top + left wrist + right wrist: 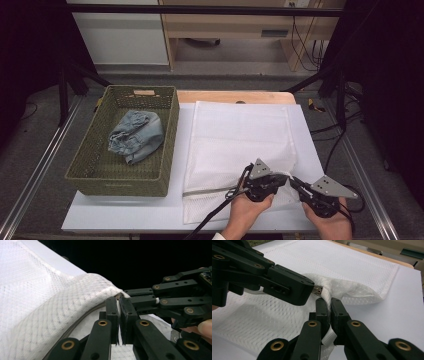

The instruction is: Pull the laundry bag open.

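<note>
- Left hand-held gripper (281, 181): lower centre of the high view, jaws closed tight. In the left gripper view its tips (119, 305) pinch the metal zipper pull (118, 298) at the corner of the white mesh laundry bag (240, 140).
- Right hand-held gripper (296, 183): lower right of the high view, jaws also closed. In the right gripper view they (329, 305) clamp a fold of the bag's mesh (325, 293) just under the zipper pull (317, 290).
- Key relation: both tips meet at the bag's near right corner, almost touching. The zipper track (207, 190) runs from there toward the lower left of the frame, along the bag's near edge. My read: the left one is on the pull, so it draws along that line while the right anchors the corner.
- Bag lies flat on the white table (125, 215), centre of frame, long axis running away from the person.
- Farther left: green woven basket (90, 165) holding crumpled denim (136, 135), well apart from both hands.
</note>
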Motion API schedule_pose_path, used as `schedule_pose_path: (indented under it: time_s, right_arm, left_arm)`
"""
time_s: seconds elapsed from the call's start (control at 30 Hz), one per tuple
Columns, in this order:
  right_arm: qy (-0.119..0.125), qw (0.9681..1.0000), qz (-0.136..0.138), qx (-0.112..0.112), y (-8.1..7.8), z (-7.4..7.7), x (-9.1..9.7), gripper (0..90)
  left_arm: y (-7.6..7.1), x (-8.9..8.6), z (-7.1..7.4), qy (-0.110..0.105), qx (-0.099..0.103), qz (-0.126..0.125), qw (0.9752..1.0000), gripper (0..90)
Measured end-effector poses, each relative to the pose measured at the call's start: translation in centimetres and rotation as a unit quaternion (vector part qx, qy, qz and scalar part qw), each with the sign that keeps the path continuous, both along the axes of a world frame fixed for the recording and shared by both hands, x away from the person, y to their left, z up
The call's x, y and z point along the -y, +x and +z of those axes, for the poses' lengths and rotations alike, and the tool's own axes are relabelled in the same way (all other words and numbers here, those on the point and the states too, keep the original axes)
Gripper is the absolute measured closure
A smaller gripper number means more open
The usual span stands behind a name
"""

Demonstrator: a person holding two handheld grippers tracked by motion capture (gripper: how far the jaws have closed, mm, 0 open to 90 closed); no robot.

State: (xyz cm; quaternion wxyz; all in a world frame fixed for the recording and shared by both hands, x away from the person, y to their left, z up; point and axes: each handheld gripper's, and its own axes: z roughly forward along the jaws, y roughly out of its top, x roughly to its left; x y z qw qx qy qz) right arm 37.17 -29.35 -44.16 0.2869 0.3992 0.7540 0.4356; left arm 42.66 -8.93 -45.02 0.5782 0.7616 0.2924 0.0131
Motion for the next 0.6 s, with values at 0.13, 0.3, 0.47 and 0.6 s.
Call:
schedule_pose_path:
  time_s: [0.13, 0.3, 0.47, 0.6]
  right_arm:
    - [-0.002, 1.0, 0.0, -0.002, -0.12, 0.02, -0.01, 86.2]
    - [-0.006, 0.9999, -0.003, -0.008, -0.32, -0.01, -0.04, 86.2]
    - [-0.003, 0.9998, -0.015, -0.012, -0.47, 0.1, 0.1, 85.9]
    - [0.0, 0.9994, -0.023, -0.024, -0.45, 0.11, 0.19, 85.9]
  left_arm:
    - [-0.07, -0.26, -0.16, -0.001, -0.011, 0.012, 0.9999, 86.5]
    - [-0.36, -0.23, -0.31, 0.007, -0.018, 0.023, 0.9996, 86.6]
    - [-0.76, 0.24, -0.17, 0.005, -0.016, 0.029, 0.9994, 86.5]
    - [-1.02, 0.58, -0.4, 0.001, -0.018, 0.039, 0.9991, 86.5]
